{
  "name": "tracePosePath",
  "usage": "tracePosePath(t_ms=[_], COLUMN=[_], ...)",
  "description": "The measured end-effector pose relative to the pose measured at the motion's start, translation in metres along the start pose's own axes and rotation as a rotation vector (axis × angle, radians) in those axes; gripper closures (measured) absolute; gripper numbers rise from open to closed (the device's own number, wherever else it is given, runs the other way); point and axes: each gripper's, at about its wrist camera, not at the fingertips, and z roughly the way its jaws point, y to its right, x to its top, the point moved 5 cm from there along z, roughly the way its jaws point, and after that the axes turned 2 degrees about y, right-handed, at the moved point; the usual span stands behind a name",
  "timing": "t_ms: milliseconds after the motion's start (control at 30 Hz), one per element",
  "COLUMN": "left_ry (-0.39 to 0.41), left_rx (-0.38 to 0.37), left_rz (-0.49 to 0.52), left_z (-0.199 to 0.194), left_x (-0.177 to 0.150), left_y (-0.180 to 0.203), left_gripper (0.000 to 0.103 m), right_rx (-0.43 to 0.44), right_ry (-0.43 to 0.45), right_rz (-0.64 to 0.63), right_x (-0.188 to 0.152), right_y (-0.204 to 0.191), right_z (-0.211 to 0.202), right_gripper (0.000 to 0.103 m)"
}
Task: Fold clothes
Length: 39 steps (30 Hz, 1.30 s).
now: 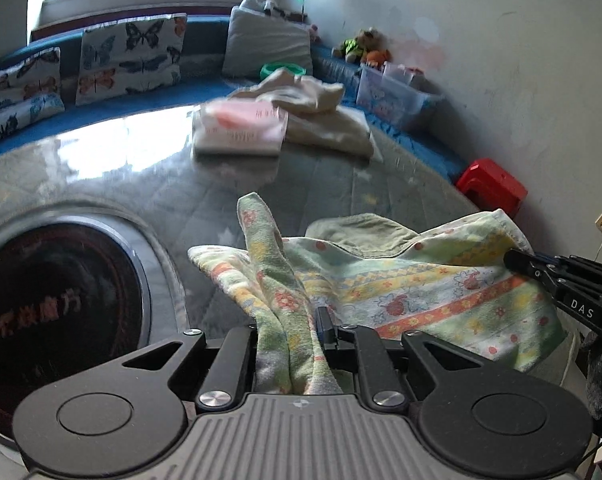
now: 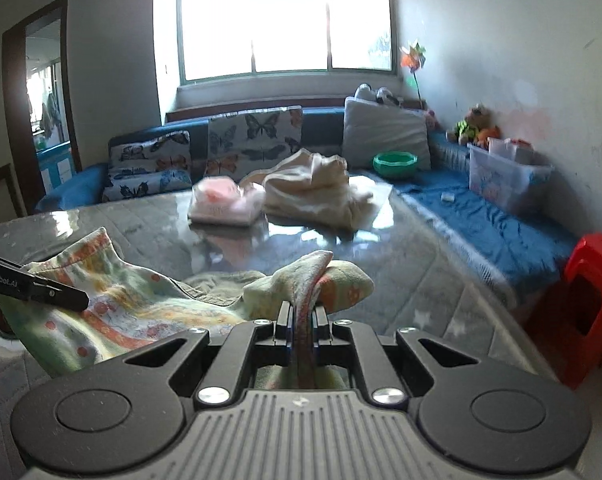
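A pale green floral cloth (image 1: 421, 292) hangs stretched between my two grippers, just above the grey table (image 1: 181, 200). In the left wrist view my left gripper (image 1: 289, 332) is shut on one bunched corner, which sticks up past the jaws. The right gripper (image 1: 515, 260) pinches the far right edge of the same cloth. In the right wrist view my right gripper (image 2: 302, 316) is shut on a folded corner of the cloth (image 2: 141, 304). The left gripper (image 2: 81, 300) grips its left side. The cloth sags in the middle.
A folded pink garment (image 1: 241, 124) and a cream pile of clothes (image 1: 321, 112) lie at the table's far side. A round dark cooktop (image 1: 61, 312) is set into the table at left. A red stool (image 2: 589, 300) stands to the right, a blue bench (image 2: 501, 220) with cushions behind.
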Motion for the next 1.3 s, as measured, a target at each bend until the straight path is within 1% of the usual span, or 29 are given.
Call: tracePosePath(t_ms=[100,333,367,400,567,667,833,867,933,967,1067,1133,1200,1300], left_ry=[-0.026,-0.048,-0.050,-0.048,-0.038,-0.034,-0.021,-0.020,-0.025,-0.026,-0.005,0.009,0.023,0.032], left_rx=[0.011,0.031,0.034,0.045,0.077,0.104,0.153,0.165,0.184,0.189,0.177,0.160,0.132,0.090], left_rz=[0.000,-0.012,-0.012,-0.010,-0.026,-0.036,-0.058,-0.064,-0.076,-0.081,-0.082,-0.075,-0.063,-0.036], left_z=[0.006,0.007,0.008,0.007,0.005,0.004,0.004,0.005,0.006,0.006,0.001,0.000,-0.001,0.004], left_x=[-0.008,-0.019,-0.019,-0.020,-0.021,-0.022,-0.022,-0.022,-0.022,-0.022,-0.016,-0.010,-0.003,0.004], left_y=[-0.001,-0.007,-0.008,-0.009,-0.021,-0.029,-0.045,-0.049,-0.055,-0.058,-0.056,-0.049,-0.040,-0.022], left_gripper=[0.086,0.078,0.073,0.066,0.059,0.059,0.059,0.061,0.061,0.061,0.062,0.062,0.065,0.065], right_rx=[-0.002,-0.018,-0.019,-0.019,-0.031,-0.038,-0.059,-0.061,-0.071,-0.079,-0.105,-0.106,-0.090,-0.058], right_ry=[-0.020,-0.061,-0.064,-0.067,-0.080,-0.096,-0.111,-0.110,-0.112,-0.112,-0.094,-0.076,-0.060,-0.056], right_rz=[0.013,0.044,0.048,0.053,0.063,0.069,0.077,0.076,0.079,0.081,0.081,0.070,0.060,0.041], right_x=[-0.011,-0.032,-0.033,-0.035,-0.038,-0.044,-0.052,-0.052,-0.051,-0.049,-0.042,-0.035,-0.028,-0.022], right_y=[0.003,0.011,0.013,0.014,0.017,0.019,0.023,0.024,0.025,0.026,0.030,0.029,0.026,0.017], right_z=[0.003,0.009,0.011,0.013,0.022,0.028,0.035,0.036,0.036,0.036,0.033,0.031,0.030,0.034], right_gripper=[0.095,0.095,0.095,0.095,0.094,0.092,0.084,0.084,0.078,0.077,0.077,0.076,0.076,0.076])
